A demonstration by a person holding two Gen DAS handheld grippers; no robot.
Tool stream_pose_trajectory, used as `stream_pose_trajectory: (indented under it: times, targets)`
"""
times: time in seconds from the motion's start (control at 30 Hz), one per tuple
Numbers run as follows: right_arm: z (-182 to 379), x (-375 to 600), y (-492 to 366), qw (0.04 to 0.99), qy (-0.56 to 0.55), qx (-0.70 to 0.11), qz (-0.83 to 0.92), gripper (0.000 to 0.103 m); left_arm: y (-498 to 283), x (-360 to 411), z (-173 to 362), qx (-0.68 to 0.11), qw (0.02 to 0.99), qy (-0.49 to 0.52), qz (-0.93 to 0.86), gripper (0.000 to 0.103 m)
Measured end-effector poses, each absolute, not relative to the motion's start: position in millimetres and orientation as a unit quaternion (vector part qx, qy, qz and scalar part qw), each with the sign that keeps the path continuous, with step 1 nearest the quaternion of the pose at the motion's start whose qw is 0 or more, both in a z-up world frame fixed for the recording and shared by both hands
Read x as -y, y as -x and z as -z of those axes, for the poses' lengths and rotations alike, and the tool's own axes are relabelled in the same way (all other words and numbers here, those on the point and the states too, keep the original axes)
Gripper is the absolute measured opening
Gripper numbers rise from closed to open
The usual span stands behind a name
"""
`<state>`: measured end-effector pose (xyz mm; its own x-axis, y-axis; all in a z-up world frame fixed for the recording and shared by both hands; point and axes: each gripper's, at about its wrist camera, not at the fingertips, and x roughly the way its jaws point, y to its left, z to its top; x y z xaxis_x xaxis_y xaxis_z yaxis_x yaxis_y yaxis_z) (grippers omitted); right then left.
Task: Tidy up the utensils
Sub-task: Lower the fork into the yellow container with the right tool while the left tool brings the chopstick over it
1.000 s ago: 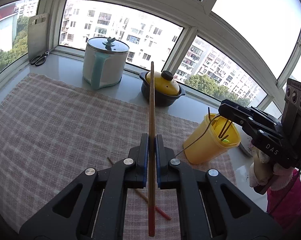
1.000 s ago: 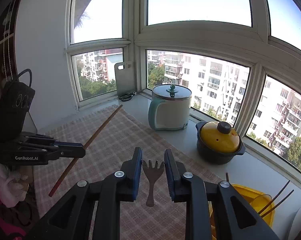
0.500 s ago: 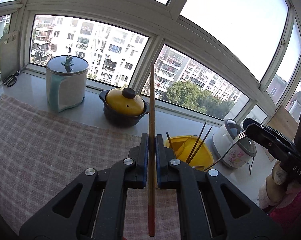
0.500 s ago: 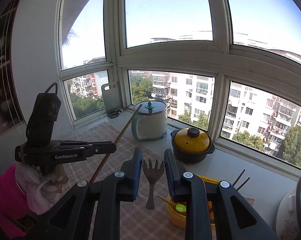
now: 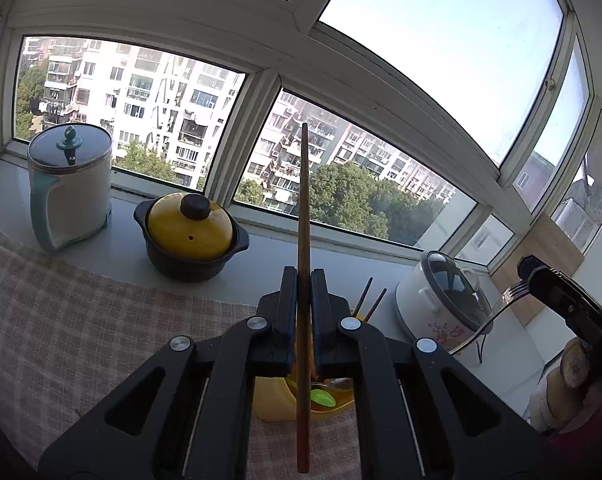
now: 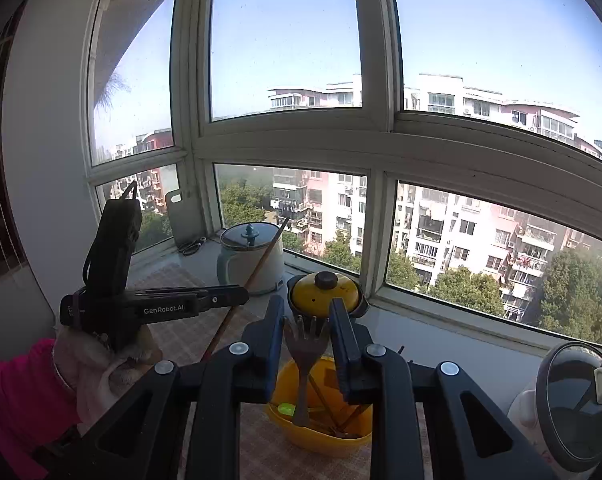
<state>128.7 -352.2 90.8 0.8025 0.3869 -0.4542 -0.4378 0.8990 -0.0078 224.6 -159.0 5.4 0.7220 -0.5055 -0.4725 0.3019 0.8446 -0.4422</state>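
My left gripper is shut on a long wooden chopstick that stands upright, its lower end over the yellow holder. It also shows in the right wrist view. My right gripper is shut on a metal fork, tines up, its handle hanging over the yellow holder, which holds chopsticks and a green spoon. The fork also shows at the right of the left wrist view.
A yellow-lidded black pot and a white kettle stand on the sill behind the checked cloth. A white rice cooker stands right of the holder. Scissors and a cutting board are in the far corner.
Both grippers have risen and swung right toward the yellow holder, carrying the chopstick and the fork. The holder now lies right under both held utensils.
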Motion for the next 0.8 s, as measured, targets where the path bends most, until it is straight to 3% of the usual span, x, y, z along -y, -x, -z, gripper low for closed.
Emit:
stream_pose_trajectory:
  times: [0.37,0.8]
  targets:
    - [-76.1,364.7,-174.7,0.947,0.061,-0.250,-0.191,0.022,-271.3,192.7,10.2,-0.250,0.923,0.144,0.256,0.004]
    - [-38.9,373.3,-207.3,0.940,0.050,-0.288,-0.178,0.022,-292.7,210.5,51.8,-0.246,0.909,0.151,0.301,0.004]
